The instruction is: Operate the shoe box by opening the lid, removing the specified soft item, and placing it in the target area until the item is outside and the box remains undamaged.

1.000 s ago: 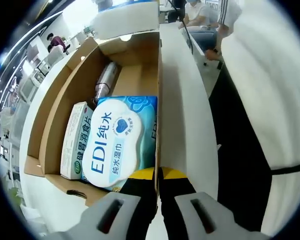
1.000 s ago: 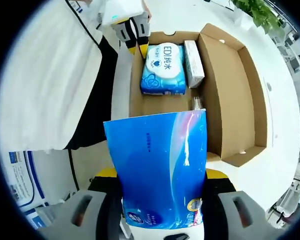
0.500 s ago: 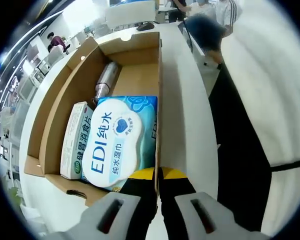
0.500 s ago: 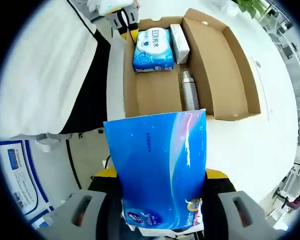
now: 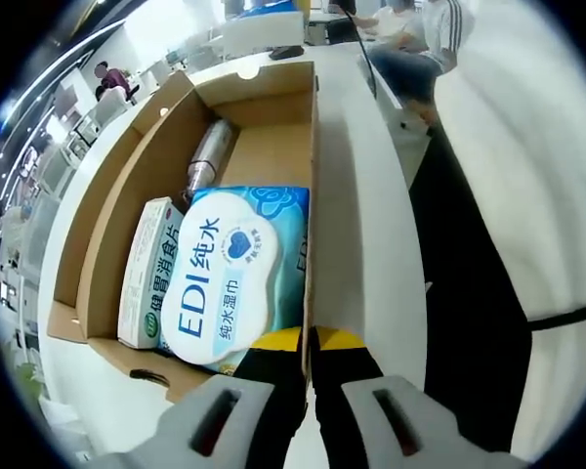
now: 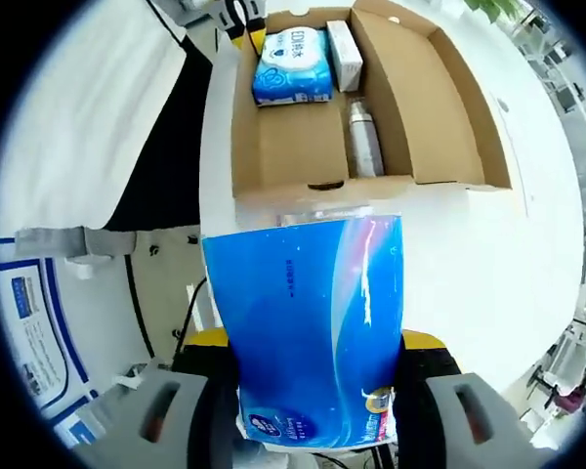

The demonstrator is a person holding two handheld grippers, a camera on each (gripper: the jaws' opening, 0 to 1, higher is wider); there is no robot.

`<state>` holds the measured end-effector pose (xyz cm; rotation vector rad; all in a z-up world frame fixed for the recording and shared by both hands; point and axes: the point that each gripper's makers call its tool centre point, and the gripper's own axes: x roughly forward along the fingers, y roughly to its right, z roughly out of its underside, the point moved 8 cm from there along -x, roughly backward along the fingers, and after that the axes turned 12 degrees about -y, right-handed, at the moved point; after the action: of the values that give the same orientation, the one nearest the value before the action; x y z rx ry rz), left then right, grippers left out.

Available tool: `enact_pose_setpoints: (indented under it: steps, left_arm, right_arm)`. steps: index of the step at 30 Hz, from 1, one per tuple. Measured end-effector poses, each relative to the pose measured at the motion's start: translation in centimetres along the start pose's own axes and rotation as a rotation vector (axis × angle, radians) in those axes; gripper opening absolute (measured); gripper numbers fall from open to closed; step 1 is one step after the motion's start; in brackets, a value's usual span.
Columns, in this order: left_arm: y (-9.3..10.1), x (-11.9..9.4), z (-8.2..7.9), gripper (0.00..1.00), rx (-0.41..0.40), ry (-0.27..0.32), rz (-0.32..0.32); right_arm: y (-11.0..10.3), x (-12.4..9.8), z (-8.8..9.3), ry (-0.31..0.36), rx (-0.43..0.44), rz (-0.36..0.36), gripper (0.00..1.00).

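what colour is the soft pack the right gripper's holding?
Blue, with a lighter blue-white swoosh: the soft pack shows best in the right gripper view, held by the right gripper.

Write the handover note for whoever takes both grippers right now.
Left gripper: shut on the near wall of the open shoe box, steadying it.
Right gripper: shut on the blue soft pack, held above the white table, outside the box.
In the box: wet wipes pack, small carton, metal bottle.
Done: lid open, pack out.
Left: set the pack down in the target area, release.
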<state>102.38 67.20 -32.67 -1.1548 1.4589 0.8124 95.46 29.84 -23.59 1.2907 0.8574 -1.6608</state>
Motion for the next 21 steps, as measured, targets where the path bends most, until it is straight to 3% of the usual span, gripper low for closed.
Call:
enact_pose_setpoints:
  steps: [4, 10, 21]
  left_arm:
    - [0.0, 0.0, 0.0, 0.02, -0.004, 0.001, -0.003]
    - [0.0, 0.2, 0.1, 0.02, -0.003, -0.01, -0.002]
    - [0.0, 0.3, 0.1, 0.02, -0.005, -0.029, -0.002]
  right_arm:
    - [0.2, 0.6, -0.2, -0.007, -0.029, 0.012, 0.63]
    - [0.5, 3.4, -1.1, 0.035, -0.023, -0.016, 0.63]
    - [0.7, 6.3, -2.2, 0.014, -0.015, -0.023, 0.63]
